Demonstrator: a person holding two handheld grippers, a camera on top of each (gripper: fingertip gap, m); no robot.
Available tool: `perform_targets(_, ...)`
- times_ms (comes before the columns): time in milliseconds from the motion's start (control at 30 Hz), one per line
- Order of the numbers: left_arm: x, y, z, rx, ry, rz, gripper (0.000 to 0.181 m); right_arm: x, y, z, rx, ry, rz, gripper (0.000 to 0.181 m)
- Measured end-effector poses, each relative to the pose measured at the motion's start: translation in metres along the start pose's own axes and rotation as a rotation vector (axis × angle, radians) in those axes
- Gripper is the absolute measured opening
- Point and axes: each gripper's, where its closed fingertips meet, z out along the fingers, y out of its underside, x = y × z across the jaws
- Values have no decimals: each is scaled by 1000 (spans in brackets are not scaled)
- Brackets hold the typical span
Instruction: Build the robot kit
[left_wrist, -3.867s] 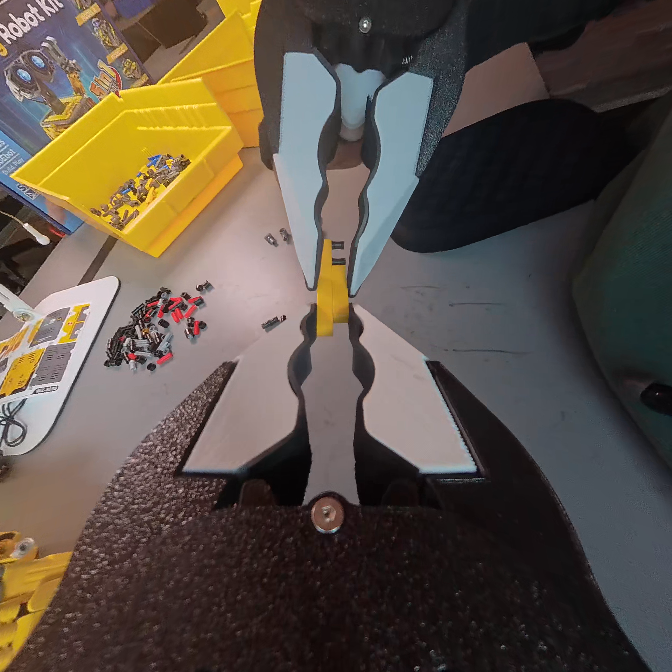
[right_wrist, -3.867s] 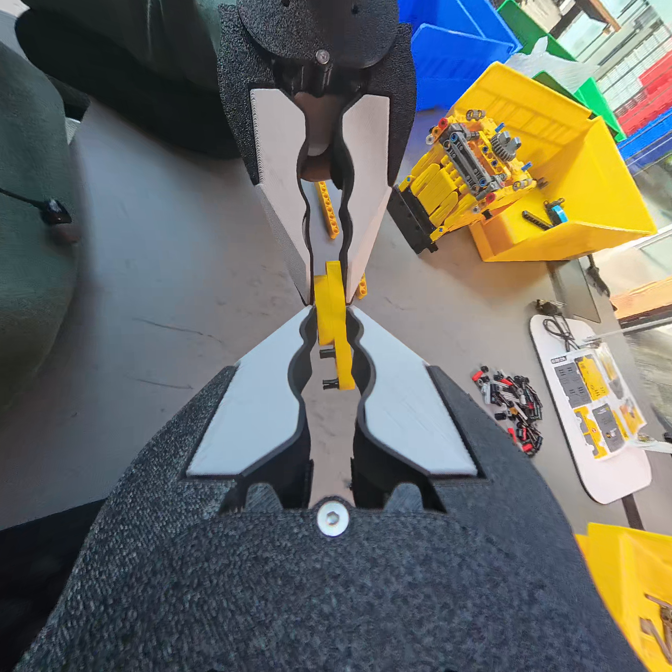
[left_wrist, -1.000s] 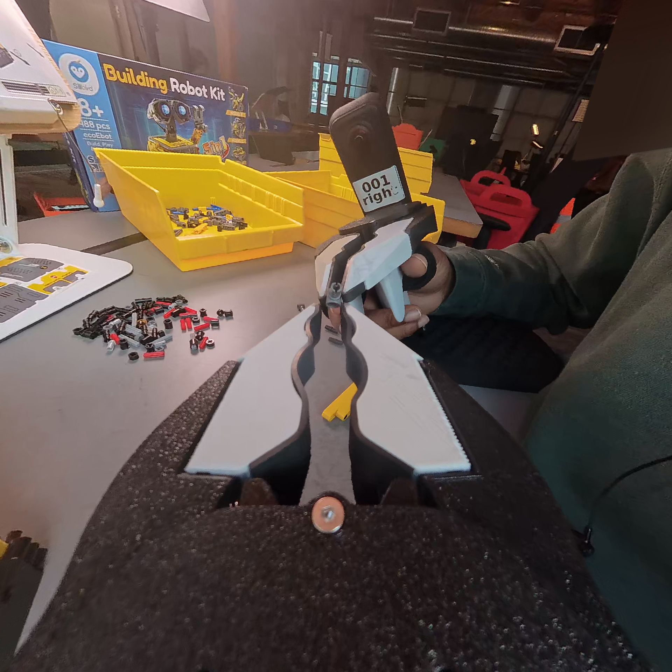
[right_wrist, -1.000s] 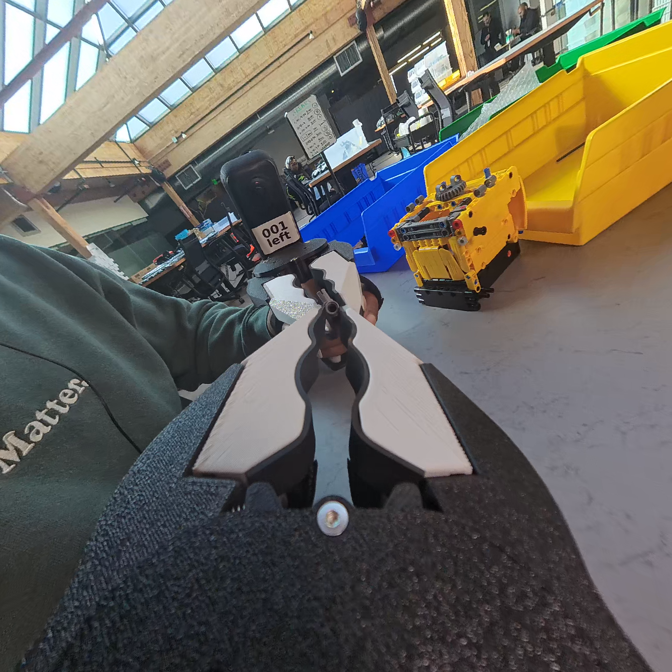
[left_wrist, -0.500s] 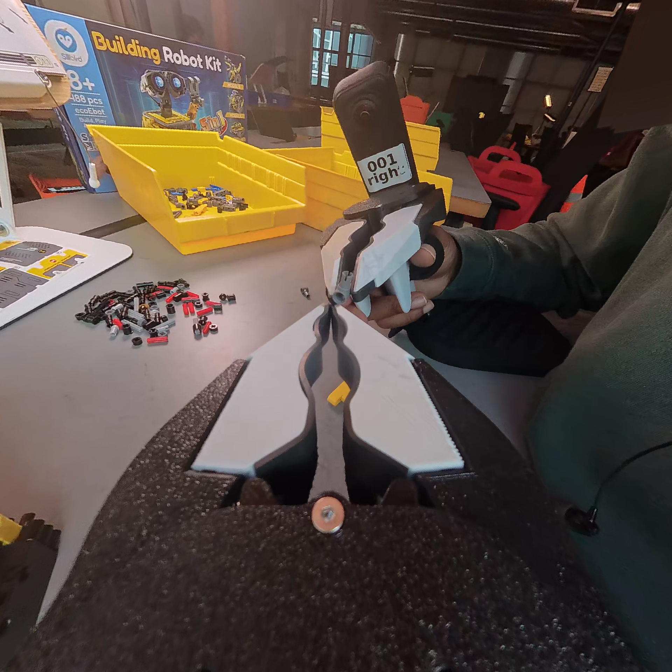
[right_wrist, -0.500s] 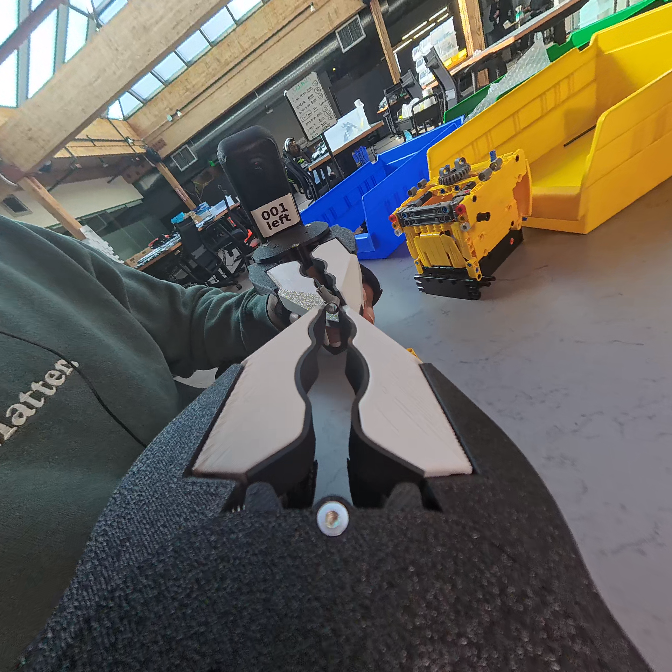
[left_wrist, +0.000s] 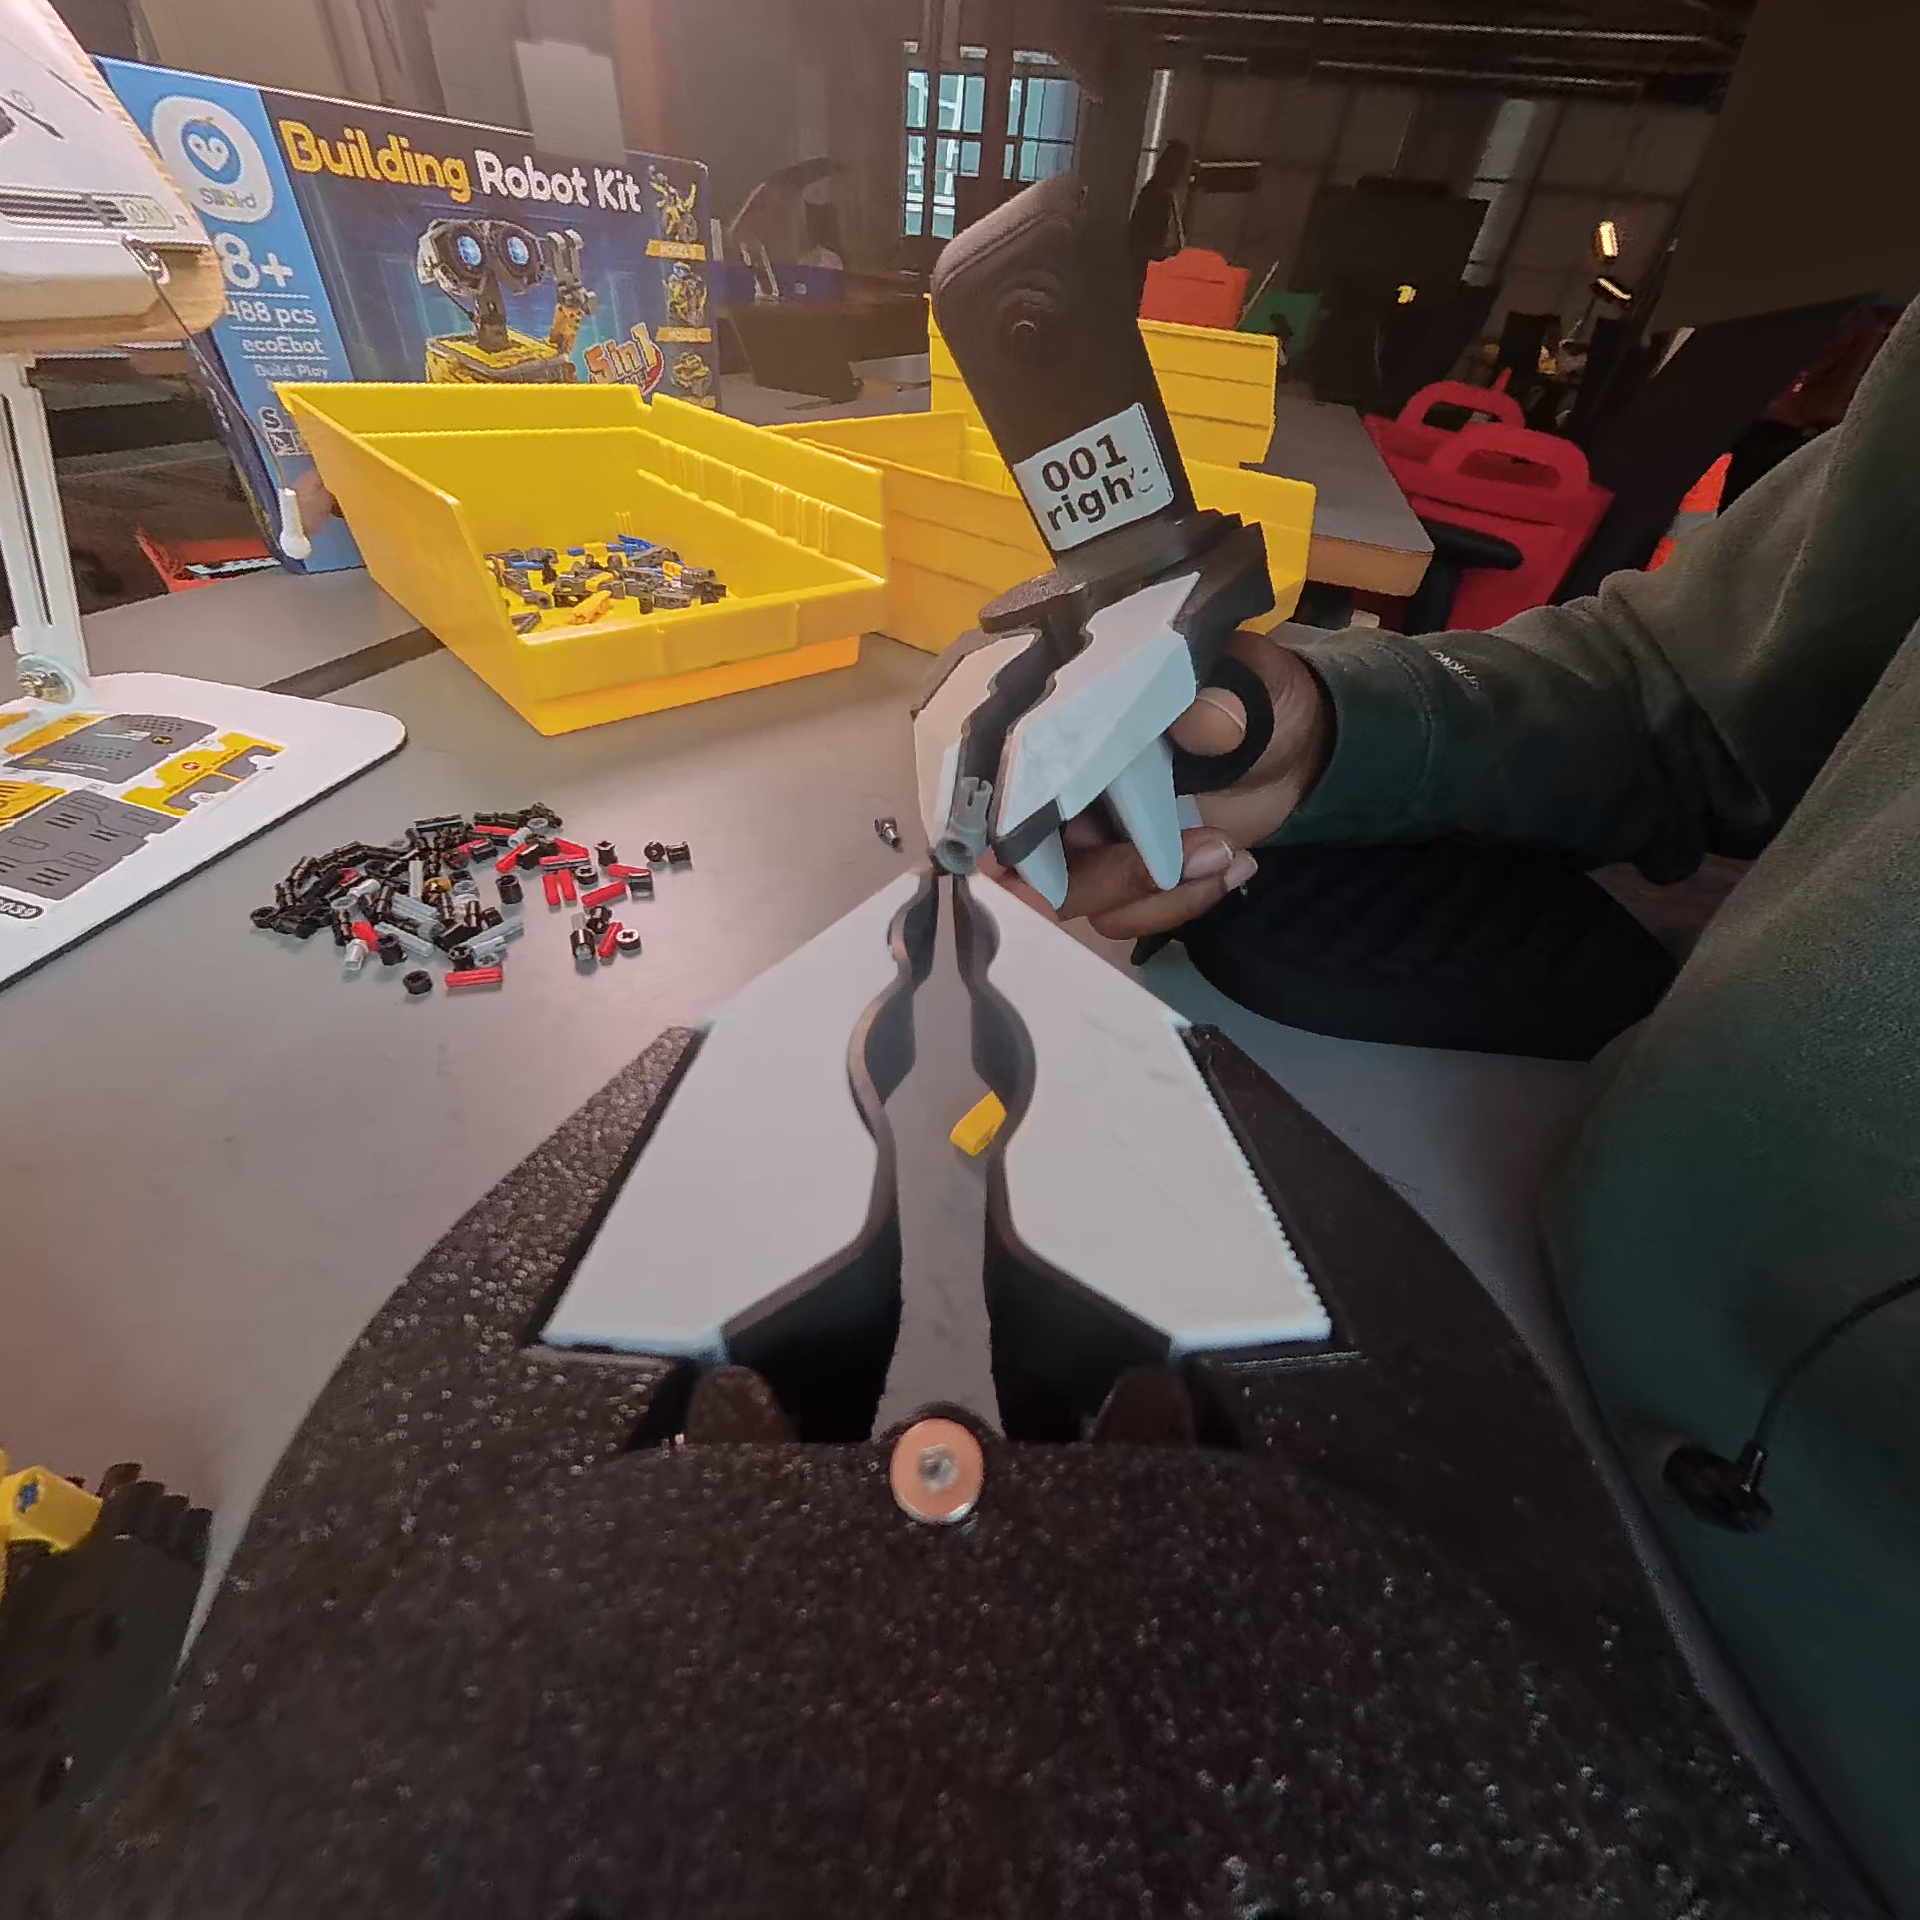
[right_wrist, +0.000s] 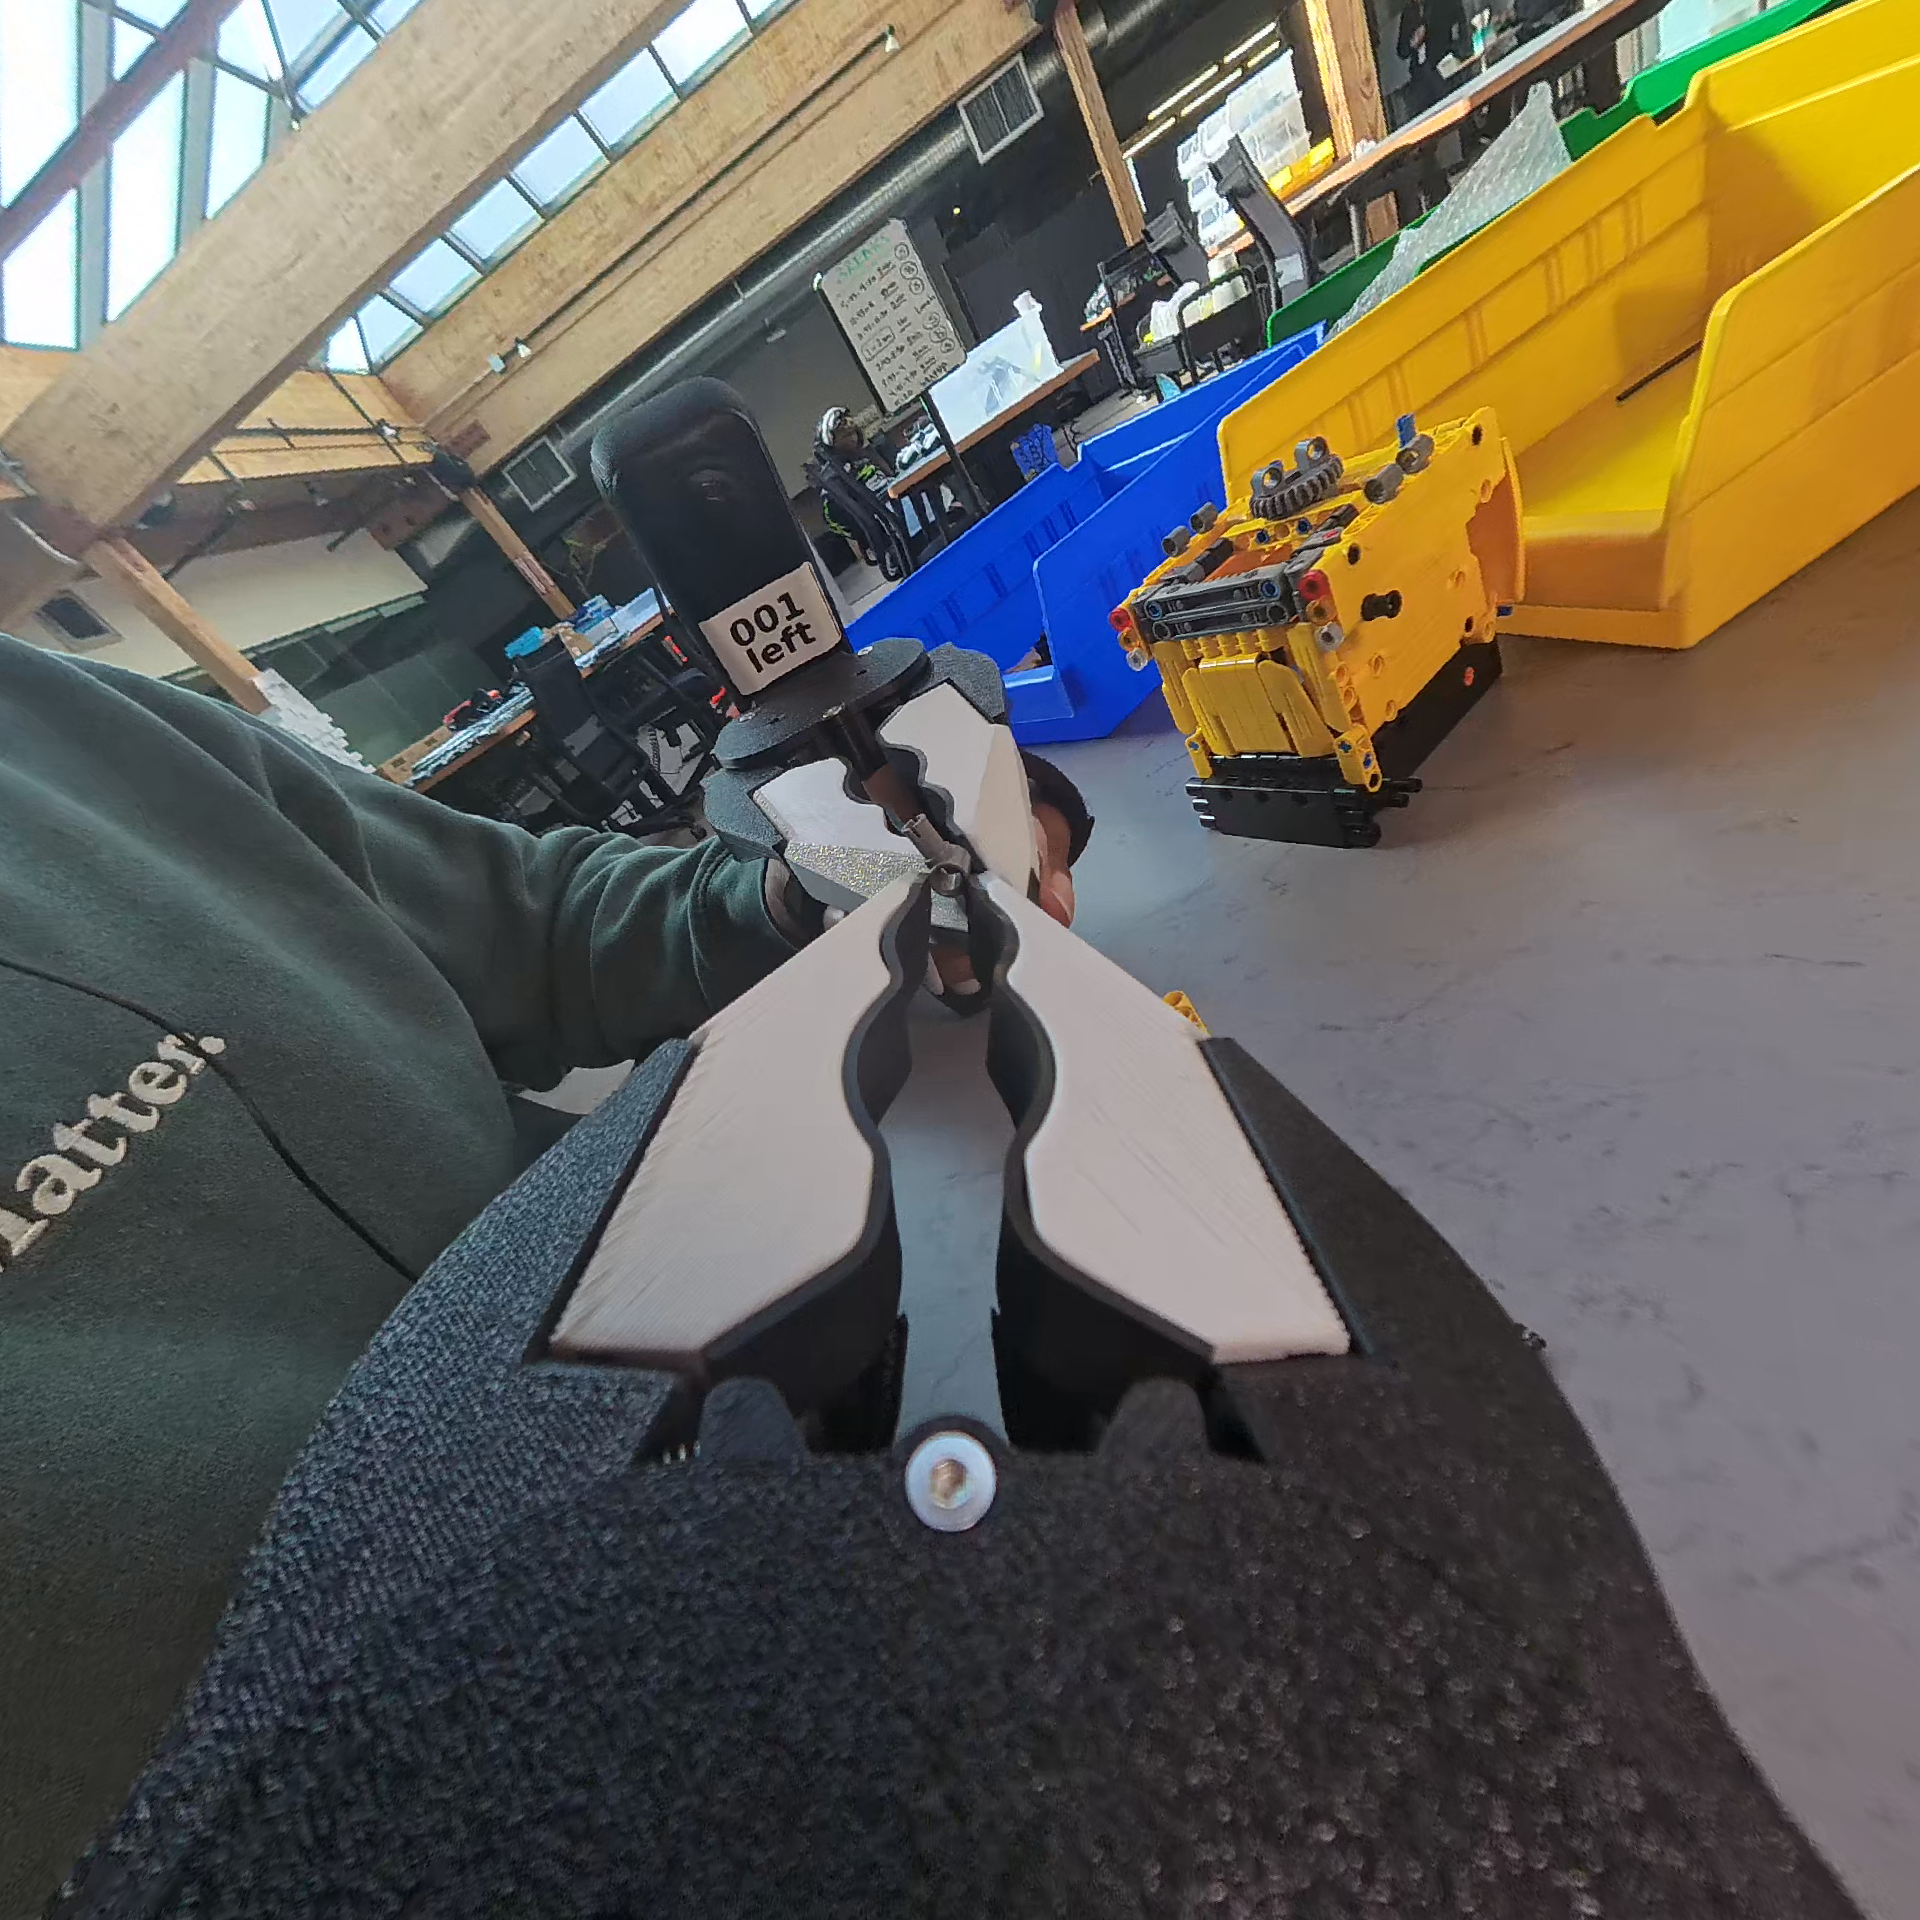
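Our right tongs (left_wrist: 971, 831) pinch a grey connector (left_wrist: 964, 828) against our closed, seemingly empty left tongs (left_wrist: 951, 883); any misalignment could flick it onto the tabletop (left_wrist: 260, 1091)

A workshop hall: timber beams (right_wrist: 499, 177), skylights, stacked yellow parts bins (left_wrist: 582, 540), worktables.

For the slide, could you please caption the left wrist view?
Right gripper pinching a small grey connector pin at the shut left gripper's tips, above a grey table.

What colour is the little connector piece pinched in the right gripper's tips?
Light grey. The connector piece in the right gripper shows best in the left wrist view.
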Motion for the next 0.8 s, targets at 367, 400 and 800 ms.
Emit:
perform_targets(367, 3, 3, -1, -20, 51, -53, 0, -3, 3, -1, -9, -57, 58, 6)
perform_targets(400, 3, 3, -1, -21, 54, -58, 0, -3, 3, -1, -8, -59, 61, 6)
perform_targets(800, 5, -11, -11, 66, 89, -89, 6, -8, -1, -3, 12, -96, 69, 6)
